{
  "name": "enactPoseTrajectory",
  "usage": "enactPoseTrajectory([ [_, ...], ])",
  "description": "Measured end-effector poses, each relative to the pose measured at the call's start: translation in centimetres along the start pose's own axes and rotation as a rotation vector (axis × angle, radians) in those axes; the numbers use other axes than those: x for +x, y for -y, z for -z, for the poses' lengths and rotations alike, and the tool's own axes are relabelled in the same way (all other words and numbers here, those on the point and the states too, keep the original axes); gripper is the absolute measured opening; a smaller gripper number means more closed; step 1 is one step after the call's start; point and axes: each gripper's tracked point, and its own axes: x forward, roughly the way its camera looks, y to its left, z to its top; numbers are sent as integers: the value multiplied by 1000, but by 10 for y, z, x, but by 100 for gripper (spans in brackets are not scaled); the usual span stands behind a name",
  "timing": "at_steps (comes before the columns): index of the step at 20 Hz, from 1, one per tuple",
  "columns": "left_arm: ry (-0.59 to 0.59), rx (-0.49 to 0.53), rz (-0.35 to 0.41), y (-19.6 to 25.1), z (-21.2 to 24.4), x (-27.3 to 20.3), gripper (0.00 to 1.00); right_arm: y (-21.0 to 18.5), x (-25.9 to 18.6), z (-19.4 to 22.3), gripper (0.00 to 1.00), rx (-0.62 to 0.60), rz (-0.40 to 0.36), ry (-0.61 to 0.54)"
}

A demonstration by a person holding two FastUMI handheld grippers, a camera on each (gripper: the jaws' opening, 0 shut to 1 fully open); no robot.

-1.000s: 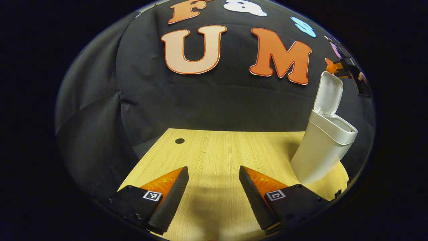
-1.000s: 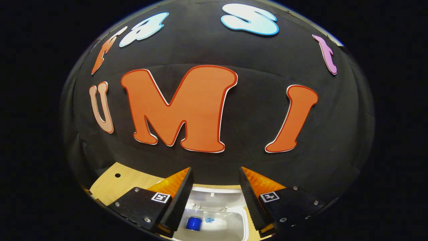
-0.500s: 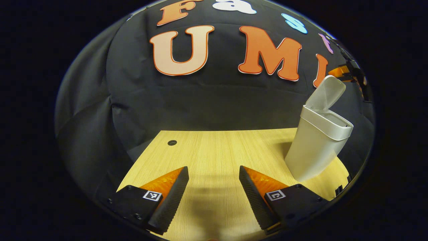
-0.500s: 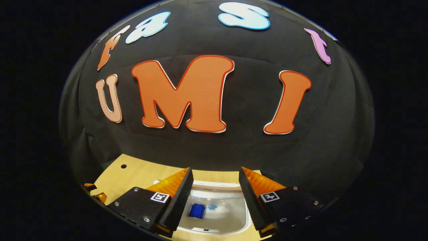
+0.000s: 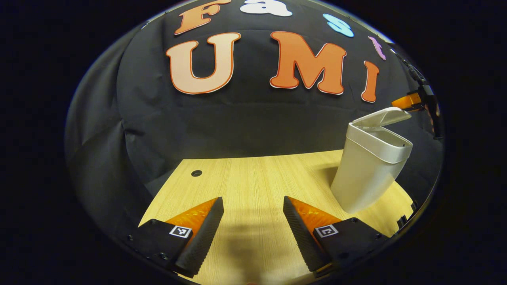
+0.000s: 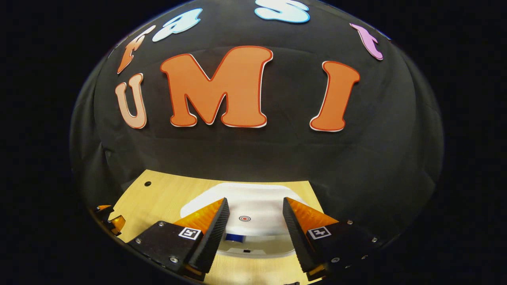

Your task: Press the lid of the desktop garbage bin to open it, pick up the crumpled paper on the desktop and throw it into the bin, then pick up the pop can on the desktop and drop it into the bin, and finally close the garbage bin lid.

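Note:
The white garbage bin [image 5: 366, 174] stands at the right of the wooden table in the left gripper view, its lid [image 5: 382, 117] tilted down and nearly shut. My right gripper [image 5: 414, 101] shows just above and behind that lid. In the right gripper view the lid [image 6: 247, 208] lies under my open right gripper [image 6: 253, 225], with a small red target mark [image 6: 244, 218] on it. A sliver of the blue pop can [image 6: 233, 237] shows through the gap under the lid. My left gripper [image 5: 253, 225] hangs open over bare table, left of the bin.
The wooden table [image 5: 253, 178] has a small round hole [image 5: 196, 173] near its far left corner. Black cloth hangs behind and around the table. In the right gripper view, part of the left gripper [image 6: 109, 219] peeks in at the lower left.
The bin lid has swung down from upright to nearly shut. My right gripper has come down with it. The left gripper view has turned slightly, shifting the bin leftward.

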Motion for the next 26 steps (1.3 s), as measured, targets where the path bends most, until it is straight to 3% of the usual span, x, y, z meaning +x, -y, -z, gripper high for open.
enactPoseTrajectory([
  [14,-33,33,34,18,11,-2,97,-13,-4,73,82,17,-9,-118],
  [26,-65,54,72,33,18,0,97,-16,-9,81,81,13,5,-15],
])
